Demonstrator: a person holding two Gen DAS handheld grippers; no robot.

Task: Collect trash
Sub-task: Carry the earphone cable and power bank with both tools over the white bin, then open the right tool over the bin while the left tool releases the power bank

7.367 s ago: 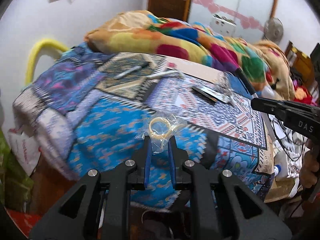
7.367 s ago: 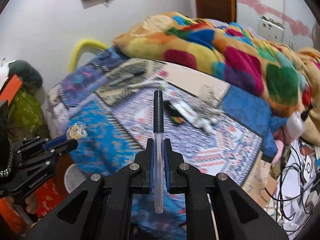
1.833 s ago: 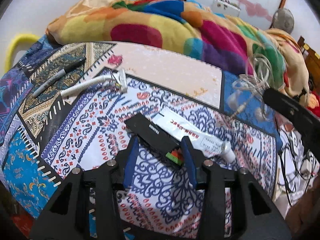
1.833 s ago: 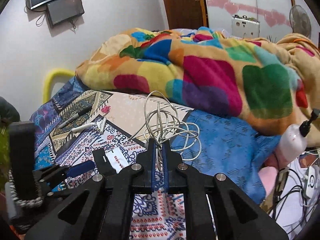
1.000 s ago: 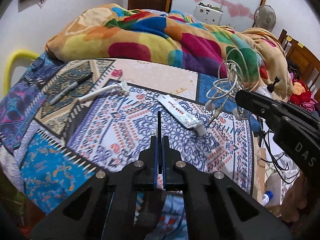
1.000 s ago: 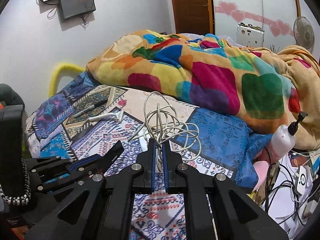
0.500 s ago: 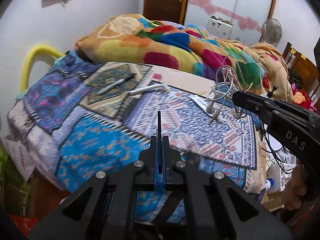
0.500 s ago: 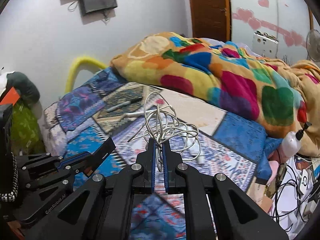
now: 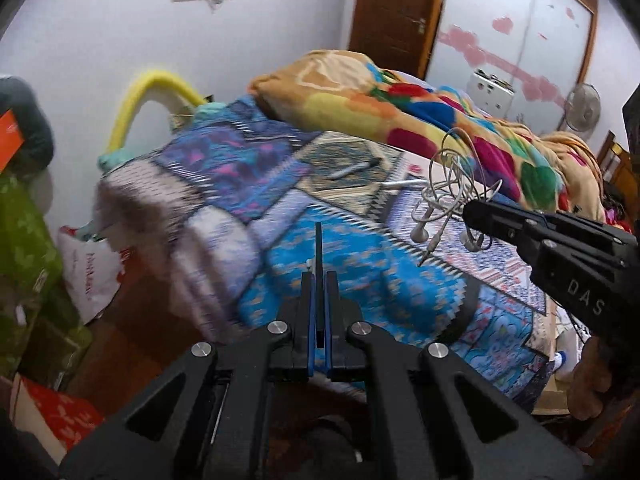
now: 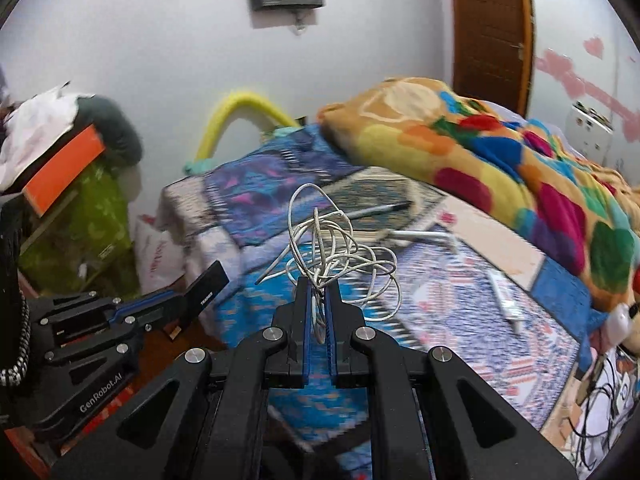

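My left gripper (image 9: pixel 319 280) has its fingers clamped on a thin black card (image 9: pixel 318 248), held edge-on above the bed's (image 9: pixel 360 272) near edge. My right gripper (image 10: pixel 319 292) has its fingers clamped on a tangle of white earphone wire (image 10: pixel 336 252), lifted clear of the bed.

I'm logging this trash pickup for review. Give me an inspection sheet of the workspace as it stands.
Surface: bed with patterned patchwork cover, blurred.
Job's things: flat black card in left gripper; tangled white earphone cable in right gripper.
Clutter: pen, white razor-like tool and white tube on the cover.
Grippers: both shut on their items, fingers clamped.
Cables: dark wires hang at the bed's right end.
Surroundings: colourful blanket, yellow hoop, white bag on the floor, wooden door.
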